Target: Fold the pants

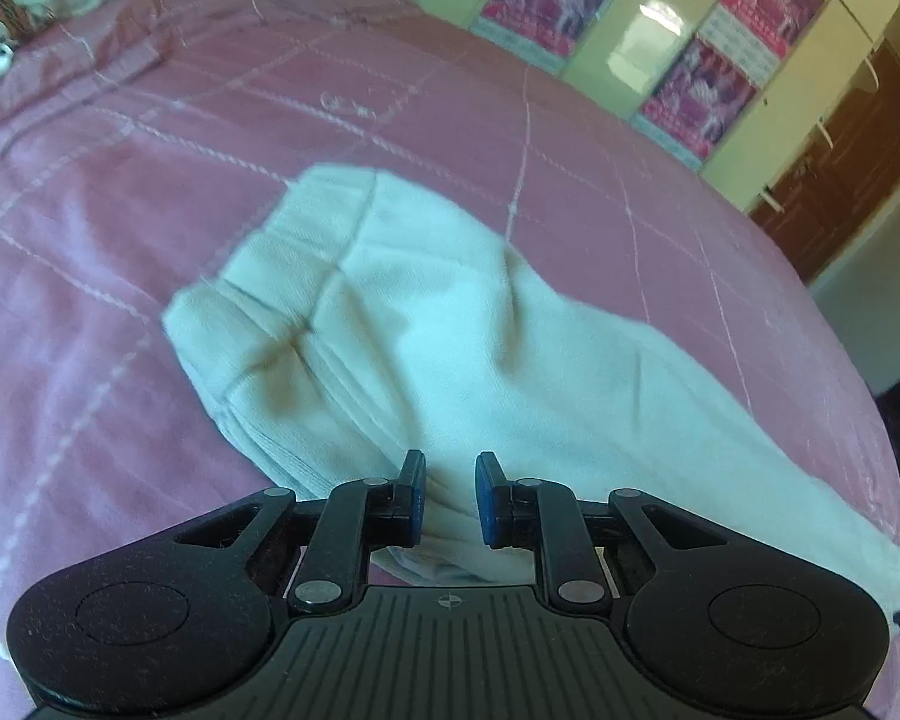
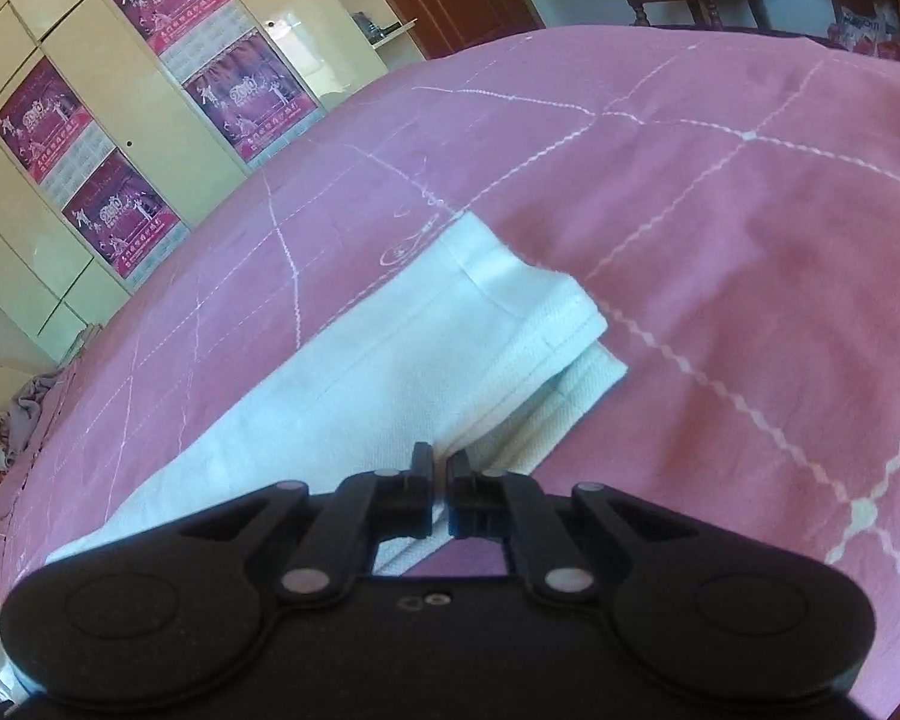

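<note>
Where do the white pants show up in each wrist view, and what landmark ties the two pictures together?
Left wrist: the white pants fill the centre, running from the waistband at upper left down to the right edge, above the left gripper.
Right wrist: the pants run diagonally from lower left to the stacked leg ends at centre right, above the right gripper.
Shared landmark: the cream wardrobe with purple posters.

Pants (image 1: 450, 324) lie on the bed (image 1: 120, 228) right ahead of my tools, wardrobe (image 2: 168, 102) behind the bed's far edge.
</note>
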Motion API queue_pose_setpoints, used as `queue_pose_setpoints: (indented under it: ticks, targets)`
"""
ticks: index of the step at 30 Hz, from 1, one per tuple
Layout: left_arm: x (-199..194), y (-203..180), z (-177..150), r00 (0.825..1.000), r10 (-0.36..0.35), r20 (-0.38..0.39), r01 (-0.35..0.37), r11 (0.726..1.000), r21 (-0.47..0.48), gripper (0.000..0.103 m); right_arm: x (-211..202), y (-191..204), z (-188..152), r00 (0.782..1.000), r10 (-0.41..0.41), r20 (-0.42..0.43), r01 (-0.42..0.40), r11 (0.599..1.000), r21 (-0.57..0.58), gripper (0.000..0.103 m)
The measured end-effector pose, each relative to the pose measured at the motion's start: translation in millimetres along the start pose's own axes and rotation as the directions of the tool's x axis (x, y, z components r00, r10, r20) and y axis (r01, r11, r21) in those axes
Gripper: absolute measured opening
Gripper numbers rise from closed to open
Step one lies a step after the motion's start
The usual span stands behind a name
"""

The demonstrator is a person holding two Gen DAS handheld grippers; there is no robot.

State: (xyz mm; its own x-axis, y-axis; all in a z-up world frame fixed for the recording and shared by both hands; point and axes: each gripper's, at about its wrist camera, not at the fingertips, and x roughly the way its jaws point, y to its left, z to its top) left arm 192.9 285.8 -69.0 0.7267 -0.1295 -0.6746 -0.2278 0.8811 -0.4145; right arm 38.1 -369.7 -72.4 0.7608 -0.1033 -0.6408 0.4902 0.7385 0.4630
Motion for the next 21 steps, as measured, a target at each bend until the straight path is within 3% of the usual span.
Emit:
queue_pose_setpoints:
  ticks: [2,6,7,8,10,12,15,16,17,19,21]
  targets:
    - [-15.2,13.6,1.0,0.997,0.006,0.074,-0.001,0.997,-0.072,0.018,2.3,1.8,-0.5,1.000,-0.008,-0.017,0.008,1.000,-0.022,0.005]
    - [-31.2,42.4,0.9,0.985,0.082,0.154,-0.054,0.982,-0.181,0.019,6.1,-10.4,0.6,0.999,0.041,-0.021,-0.039,0.997,0.070,0.003]
    - [-31.9,47.8,1.6,0.983,0.095,0.157,-0.063,0.978,-0.197,0.029,7.0,-11.4,1.9,0.999,0.049,-0.021,-0.047,0.995,0.084,0.003]
    - [-31.1,51.8,3.3,0.980,0.117,0.159,-0.082,0.974,-0.212,0.048,7.2,-11.4,1.8,0.999,0.050,-0.022,-0.048,0.995,0.084,0.003]
    - [-29.7,56.9,6.0,0.973,0.151,0.174,-0.110,0.969,-0.221,0.065,7.8,-8.9,1.6,0.999,0.041,-0.024,-0.040,0.997,0.070,0.003]
    - [-24.5,60.3,9.2,0.976,0.132,0.173,-0.091,0.970,-0.227,0.065,8.6,-6.8,1.7,0.999,0.036,-0.025,-0.034,0.998,0.061,0.003]
    - [-5.6,61.4,15.4,0.988,0.115,0.102,-0.090,0.971,-0.219,0.064,9.1,-6.7,1.5,0.999,0.039,-0.026,-0.037,0.997,0.066,0.003]
    - [1.5,61.9,17.1,0.990,0.117,0.081,-0.097,0.972,-0.216,0.059,9.5,-6.9,1.3,0.999,0.040,-0.026,-0.038,0.997,0.067,0.003]
    - [7.7,62.4,18.2,0.991,0.119,0.063,-0.103,0.972,-0.210,0.021,10.0,-7.8,0.9,0.999,0.041,-0.026,-0.039,0.997,0.069,0.003]
    - [9.8,58.9,20.0,0.992,0.111,0.062,-0.096,0.975,-0.201,0.014,10.4,-7.4,1.1,0.999,0.041,-0.026,-0.039,0.997,0.069,0.003]
    - [-7.2,48.9,23.9,0.983,0.076,0.167,-0.046,0.983,-0.179,0.013,9.9,-7.9,1.0,0.999,0.042,-0.026,-0.040,0.997,0.071,0.003]
